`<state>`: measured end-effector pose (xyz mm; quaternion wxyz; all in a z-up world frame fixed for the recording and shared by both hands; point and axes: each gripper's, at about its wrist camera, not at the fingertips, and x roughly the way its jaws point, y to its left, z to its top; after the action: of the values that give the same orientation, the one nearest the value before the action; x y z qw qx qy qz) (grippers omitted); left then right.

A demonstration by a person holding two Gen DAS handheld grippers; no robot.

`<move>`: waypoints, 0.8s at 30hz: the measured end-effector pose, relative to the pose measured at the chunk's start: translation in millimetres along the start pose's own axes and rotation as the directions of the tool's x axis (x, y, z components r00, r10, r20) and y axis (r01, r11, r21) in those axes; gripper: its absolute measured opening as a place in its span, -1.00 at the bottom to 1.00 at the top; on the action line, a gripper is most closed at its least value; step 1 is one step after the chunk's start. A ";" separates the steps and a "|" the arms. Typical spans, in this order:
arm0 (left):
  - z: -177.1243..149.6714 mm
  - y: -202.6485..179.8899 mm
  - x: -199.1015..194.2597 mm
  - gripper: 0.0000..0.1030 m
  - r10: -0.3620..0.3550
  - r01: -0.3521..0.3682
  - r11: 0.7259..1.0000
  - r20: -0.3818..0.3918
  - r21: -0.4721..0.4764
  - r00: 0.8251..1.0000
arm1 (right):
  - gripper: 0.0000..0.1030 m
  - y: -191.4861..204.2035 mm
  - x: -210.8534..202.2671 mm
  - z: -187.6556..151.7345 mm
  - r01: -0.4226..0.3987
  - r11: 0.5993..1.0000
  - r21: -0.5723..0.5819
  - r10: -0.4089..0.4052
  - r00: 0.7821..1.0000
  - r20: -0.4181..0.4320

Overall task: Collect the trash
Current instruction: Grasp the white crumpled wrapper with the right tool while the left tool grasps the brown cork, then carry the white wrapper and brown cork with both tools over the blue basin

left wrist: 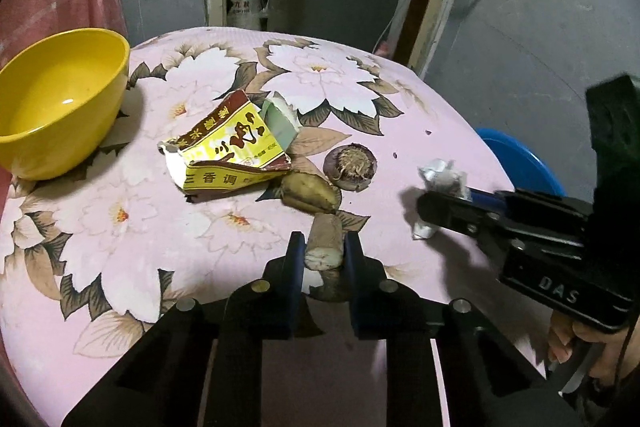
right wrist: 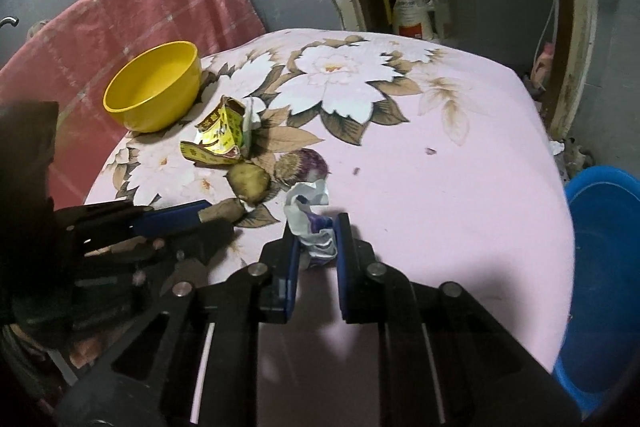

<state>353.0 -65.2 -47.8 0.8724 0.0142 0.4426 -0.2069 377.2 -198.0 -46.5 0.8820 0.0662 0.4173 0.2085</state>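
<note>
On the pink flowered tablecloth (left wrist: 400,107) my left gripper (left wrist: 323,239) is shut on a short brown root piece (left wrist: 325,243), one blue pad against each side. My right gripper (right wrist: 316,223) is shut on a crumpled white and purple wrapper (right wrist: 310,211); in the left wrist view it comes in from the right at the wrapper (left wrist: 442,175). Just beyond lie a yellowish peel chunk (left wrist: 310,191), a purple onion end (left wrist: 351,167) and a torn yellow and red packet (left wrist: 232,151). The left gripper (right wrist: 200,217) shows at the left in the right wrist view.
A yellow bowl (left wrist: 60,99) stands at the table's left, holding nothing. A blue basin (right wrist: 604,267) sits on the floor past the right table edge. A pink towel (right wrist: 140,7) hangs behind the bowl. A doorway with bags lies beyond the table.
</note>
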 end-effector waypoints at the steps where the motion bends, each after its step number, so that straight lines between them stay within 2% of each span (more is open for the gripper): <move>1: 0.2 -0.2 -0.9 -0.69 -0.005 0.005 1.000 0.002 -0.006 1.000 | -0.21 -1.3 -3.6 -1.7 0.001 1.000 0.003 -0.001 1.000 0.008; 7: -1.9 -14.7 -16.4 -0.69 -0.016 0.016 1.000 0.044 -0.020 0.999 | -0.21 -7.4 -34.9 -9.7 0.011 1.000 0.018 -0.013 0.995 0.099; 10: 1.2 -28.1 -30.3 -0.69 -0.032 0.035 0.999 0.112 -0.029 0.993 | -0.21 -10.5 -58.4 -9.9 0.023 0.999 0.024 -0.027 0.985 0.169; 13: 6.5 -42.3 -45.1 -0.69 -0.056 0.064 0.997 0.188 -0.033 0.980 | -0.21 -14.0 -85.0 -9.4 0.046 0.999 0.025 -0.051 0.968 0.247; 16: 14.1 -62.0 -62.1 -0.69 -0.076 0.088 0.996 0.289 -0.028 0.954 | -0.21 -19.7 -115.4 -9.3 0.073 0.997 0.032 -0.080 0.940 0.333; 21: 27.4 -98.9 -85.3 -0.69 -0.122 0.143 0.990 0.444 -0.013 0.888 | -0.21 -33.9 -165.2 -11.3 0.128 0.990 0.057 -0.140 0.876 0.461; 24: 35.1 -115.3 -93.6 -0.69 -0.141 0.161 0.987 0.501 0.004 0.854 | -0.21 -42.5 -191.4 -14.8 0.169 0.983 0.075 -0.183 0.837 0.515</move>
<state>288.0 -145.3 64.7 0.9383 -0.0914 0.2053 -0.2627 271.1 -318.2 67.3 0.9763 0.0929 0.1706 0.0956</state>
